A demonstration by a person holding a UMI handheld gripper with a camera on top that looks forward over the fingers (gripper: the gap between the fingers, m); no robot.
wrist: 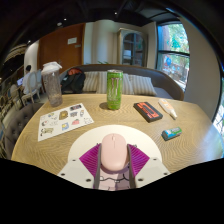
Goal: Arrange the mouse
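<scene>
A pale pink computer mouse [113,152] sits between my gripper's [113,160] two fingers, whose magenta pads [92,158] press on both of its sides. The gripper holds the mouse above a round wooden table [100,120], near its front edge. The mouse's rear end is hidden between the fingers.
On the table stand a green bottle [114,90], a clear tumbler [52,85] at the left, a printed sheet [65,121], a dark red-edged box [148,111], a white stick-like thing [168,109] and a small teal thing [172,133]. A sofa and windows lie beyond.
</scene>
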